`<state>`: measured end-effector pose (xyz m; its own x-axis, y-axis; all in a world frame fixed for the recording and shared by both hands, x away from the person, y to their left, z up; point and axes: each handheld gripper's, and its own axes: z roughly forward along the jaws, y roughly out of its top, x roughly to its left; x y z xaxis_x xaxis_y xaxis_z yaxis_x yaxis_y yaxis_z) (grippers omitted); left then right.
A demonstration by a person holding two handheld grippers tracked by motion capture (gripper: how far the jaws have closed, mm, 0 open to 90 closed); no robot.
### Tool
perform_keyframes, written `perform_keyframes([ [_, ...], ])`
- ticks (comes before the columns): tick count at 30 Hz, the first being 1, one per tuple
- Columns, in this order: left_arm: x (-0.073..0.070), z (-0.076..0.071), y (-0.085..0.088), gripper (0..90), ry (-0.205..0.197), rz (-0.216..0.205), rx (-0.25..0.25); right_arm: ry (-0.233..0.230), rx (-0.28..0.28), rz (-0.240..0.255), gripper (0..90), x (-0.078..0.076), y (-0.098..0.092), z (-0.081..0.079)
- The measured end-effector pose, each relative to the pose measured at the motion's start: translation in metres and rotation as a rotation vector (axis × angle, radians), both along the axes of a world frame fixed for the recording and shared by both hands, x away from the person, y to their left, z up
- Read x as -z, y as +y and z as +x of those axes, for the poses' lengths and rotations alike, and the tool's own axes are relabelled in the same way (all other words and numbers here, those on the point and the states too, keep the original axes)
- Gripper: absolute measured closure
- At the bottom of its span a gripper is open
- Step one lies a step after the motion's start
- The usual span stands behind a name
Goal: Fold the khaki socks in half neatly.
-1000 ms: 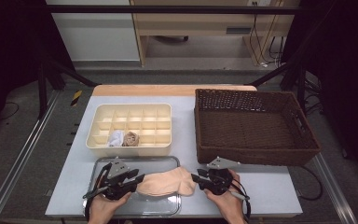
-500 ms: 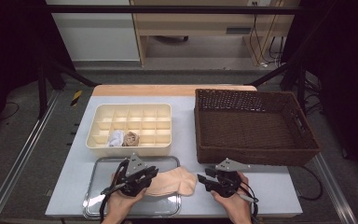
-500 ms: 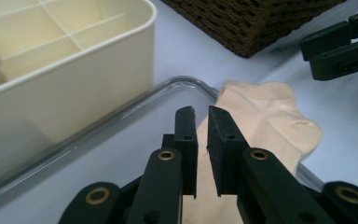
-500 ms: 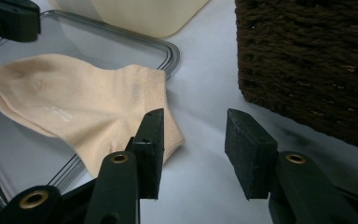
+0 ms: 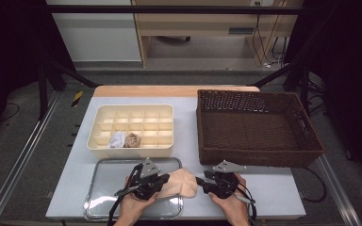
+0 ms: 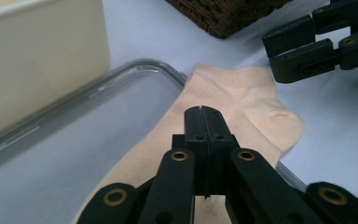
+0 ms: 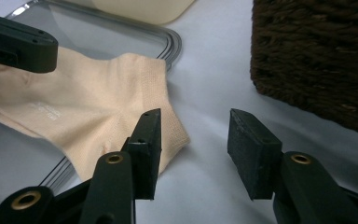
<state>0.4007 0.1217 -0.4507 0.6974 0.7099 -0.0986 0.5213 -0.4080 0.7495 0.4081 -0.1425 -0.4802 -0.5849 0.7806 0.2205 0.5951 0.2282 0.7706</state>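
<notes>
A beige ankle sock [image 5: 181,182] lies flat, half on the metal tray [image 5: 108,169] and half on the white table. My left gripper [image 5: 162,181] rests over the sock's tray end; in the left gripper view [image 6: 203,112] its jaws have just been closing and now meet with no cloth showing between them. The sock [image 6: 247,93] stretches away beyond those tips. My right gripper [image 5: 201,181] sits at the sock's other end. Its jaws [image 7: 193,135] have just been opening and stand apart over bare table, one finger above the sock's corner [image 7: 98,112].
A cream divided box [image 5: 132,117] behind the tray holds a rolled white sock [image 5: 118,139] and a rolled brownish one [image 5: 132,140]. A dark wicker basket [image 5: 259,125] stands at the right, close behind the right gripper. The table's front edge runs just below both hands.
The left gripper has slid right along the tray onto the sock and its jaws have come together. The right gripper has stayed in place while its jaws spread wider.
</notes>
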Motion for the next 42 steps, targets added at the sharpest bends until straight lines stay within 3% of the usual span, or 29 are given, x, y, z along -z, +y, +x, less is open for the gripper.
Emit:
perform_keyframes([
  [10,0.016,-0.007,-0.012,89.8,0.033,0.071,0.039,0.027,-0.027,-0.011,64.7,0.008,0.014,0.001],
  [21,0.015,-0.008,-0.01,89.8,0.029,0.074,0.03,0.02,-0.03,-0.019,79.4,0.009,0.024,-0.001],
  [26,0.016,-0.007,-0.009,89.8,0.026,0.078,0.015,0.044,-0.047,-0.03,82.8,0.005,0.025,0.0],
  [29,0.016,-0.007,-0.01,89.8,0.023,0.082,0.016,0.045,-0.051,-0.011,82.8,0.001,0.023,0.0],
  [35,0.015,-0.004,-0.01,89.8,0.02,0.077,0.003,-0.011,-0.101,0.066,83.0,-0.024,0.017,-0.005],
  [42,0.016,0.0,-0.013,89.8,0.006,0.09,-0.01,-0.024,-0.138,0.121,83.2,-0.037,0.02,-0.008],
])
